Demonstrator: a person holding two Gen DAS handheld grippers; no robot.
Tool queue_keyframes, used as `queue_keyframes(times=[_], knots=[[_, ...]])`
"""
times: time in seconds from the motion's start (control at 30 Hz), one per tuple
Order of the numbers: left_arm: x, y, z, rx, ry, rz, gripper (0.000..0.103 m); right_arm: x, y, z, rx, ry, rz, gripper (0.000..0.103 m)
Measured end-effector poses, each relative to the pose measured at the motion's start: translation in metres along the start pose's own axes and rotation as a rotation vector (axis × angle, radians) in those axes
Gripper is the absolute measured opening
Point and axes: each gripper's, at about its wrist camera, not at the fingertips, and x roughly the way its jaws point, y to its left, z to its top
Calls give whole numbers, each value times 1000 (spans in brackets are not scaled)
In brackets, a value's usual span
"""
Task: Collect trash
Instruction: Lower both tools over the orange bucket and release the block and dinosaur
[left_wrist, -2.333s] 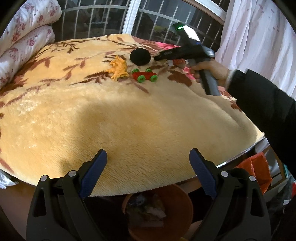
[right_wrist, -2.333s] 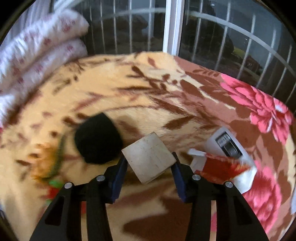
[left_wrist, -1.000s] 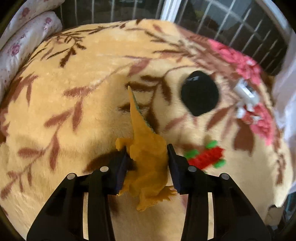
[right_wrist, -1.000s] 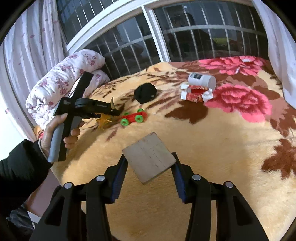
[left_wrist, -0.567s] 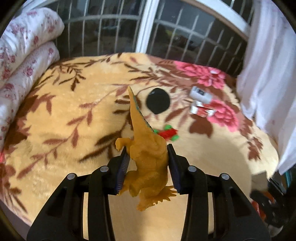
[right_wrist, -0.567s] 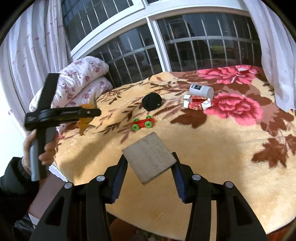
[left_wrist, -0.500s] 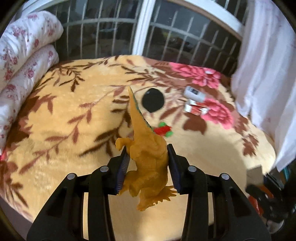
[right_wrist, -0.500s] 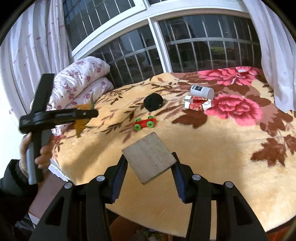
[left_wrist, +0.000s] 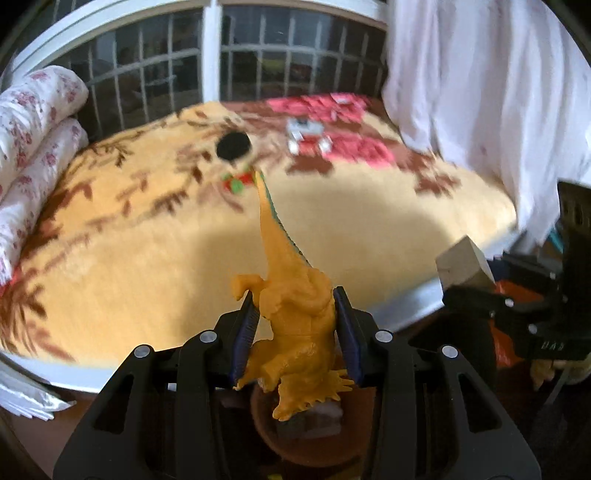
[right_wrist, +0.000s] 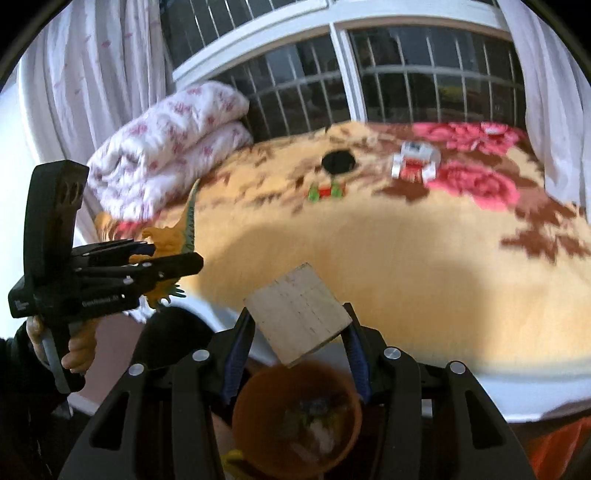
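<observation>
Left gripper (left_wrist: 293, 332): fingers clamped on an orange toy dinosaur (left_wrist: 291, 314), held above a brown bin (left_wrist: 306, 443) on the floor beside the bed (left_wrist: 147, 258). Right gripper (right_wrist: 297, 332): fingers clamped on a pale wooden block (right_wrist: 297, 317), directly over the same bin (right_wrist: 295, 417). Bin contents: mixed scraps, too blurred to identify.

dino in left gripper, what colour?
Orange dinosaur, with a greenish ridge along its tail; clearest in the left wrist view.
</observation>
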Motion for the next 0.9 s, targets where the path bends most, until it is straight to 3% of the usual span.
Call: queue_keyframes(times=[0.1,0.3,0.63,0.67,0.7,0.77,0.9], knots=[[17,-10,-34,25,78,-57,40,7,7,-29,-10,72,-2,47],[74,-11,-84,46,249,-54,40,46,2,-78,5,223,-23,47],[134,2,-117,43,413,-58,40,109,-5,-104,-11,388,-9,49],[140,2,-121,53,437,-48,43,117,-5,-107,-26,410,-16,53],[145,2,-123,57,455,-38,52,121,-4,-110,-34,422,-24,60],[153,6,-127,52,483,-20,64,128,-6,-116,-44,445,-35,60],[154,11,-128,29,489,-21,70,124,-9,-119,-38,449,-32,60]])
